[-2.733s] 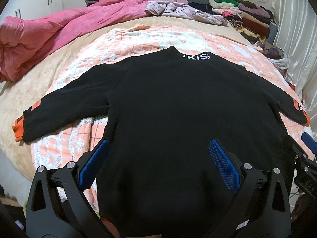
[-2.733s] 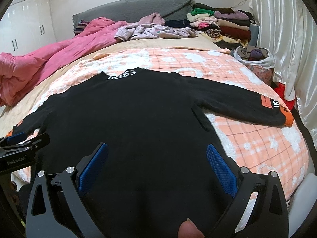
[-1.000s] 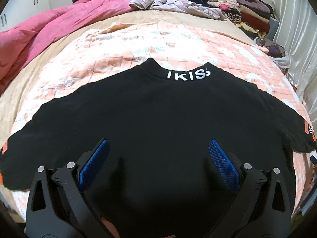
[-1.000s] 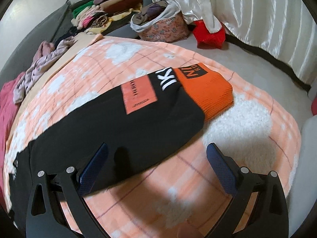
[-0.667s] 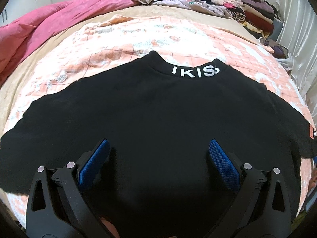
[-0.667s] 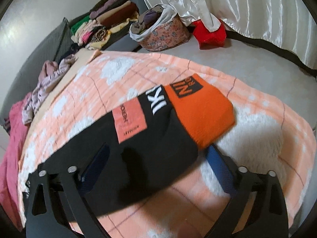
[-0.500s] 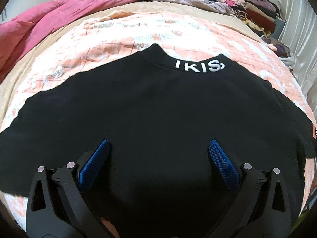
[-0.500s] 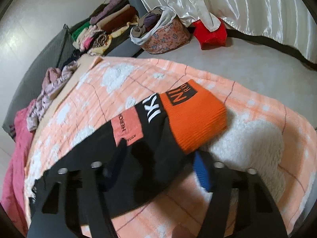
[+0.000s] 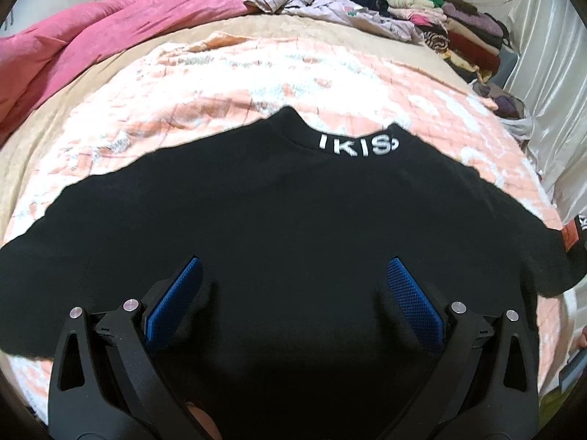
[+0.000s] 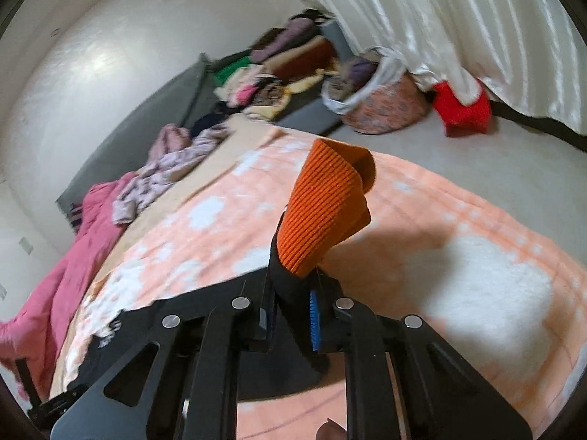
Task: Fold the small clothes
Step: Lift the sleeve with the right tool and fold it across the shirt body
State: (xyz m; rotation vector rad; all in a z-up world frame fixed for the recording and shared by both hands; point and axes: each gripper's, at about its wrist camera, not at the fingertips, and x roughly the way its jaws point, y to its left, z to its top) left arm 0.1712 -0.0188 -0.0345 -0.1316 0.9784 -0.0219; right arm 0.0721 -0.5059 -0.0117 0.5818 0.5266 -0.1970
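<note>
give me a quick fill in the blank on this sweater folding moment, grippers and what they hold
1. The right gripper is shut on the sweater's ____ cuff.
2. The left gripper hangs over the black sweater with its jaws ____.
3. The white letters sit on the sweater's ____.
4. The sweater lies on a peach and white ____.

Missing words: orange; open; collar; blanket

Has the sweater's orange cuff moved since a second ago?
Yes. The orange cuff lay flat on the peach blanket; now it stands lifted off it, pinched in the right gripper, whose jaws have just been closing.
</note>
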